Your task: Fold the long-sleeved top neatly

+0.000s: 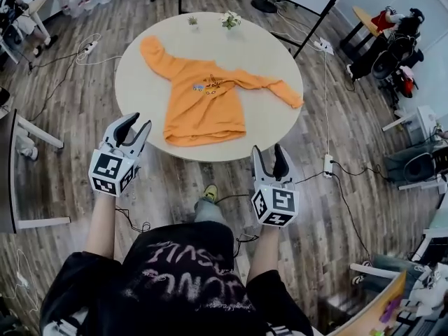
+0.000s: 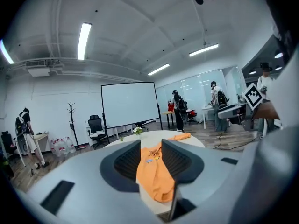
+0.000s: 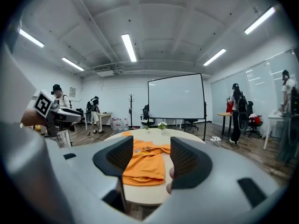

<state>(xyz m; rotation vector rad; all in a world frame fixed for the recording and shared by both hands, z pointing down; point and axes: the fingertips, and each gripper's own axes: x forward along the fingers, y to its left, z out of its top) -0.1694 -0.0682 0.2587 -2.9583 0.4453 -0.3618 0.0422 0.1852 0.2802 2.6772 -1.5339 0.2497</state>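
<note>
left gripper (image 1: 133, 126): jaws apart, nothing gripped, short of the table's near edge | right gripper (image 1: 271, 154): same | long-sleeved top (image 1: 203, 96): lies flat on round table (image 1: 266, 54) ahead, sleeves spread | far rim: small plant (image 1: 229, 19), too small to identify

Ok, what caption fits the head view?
Left gripper and right gripper, both open, face an orange top spread on a round table.

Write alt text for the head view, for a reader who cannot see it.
An orange long-sleeved top lies flat, sleeves spread, on a round pale table. Seen from above, a person stands at its near edge holding the left gripper and right gripper, both open and empty, short of the top.
</note>
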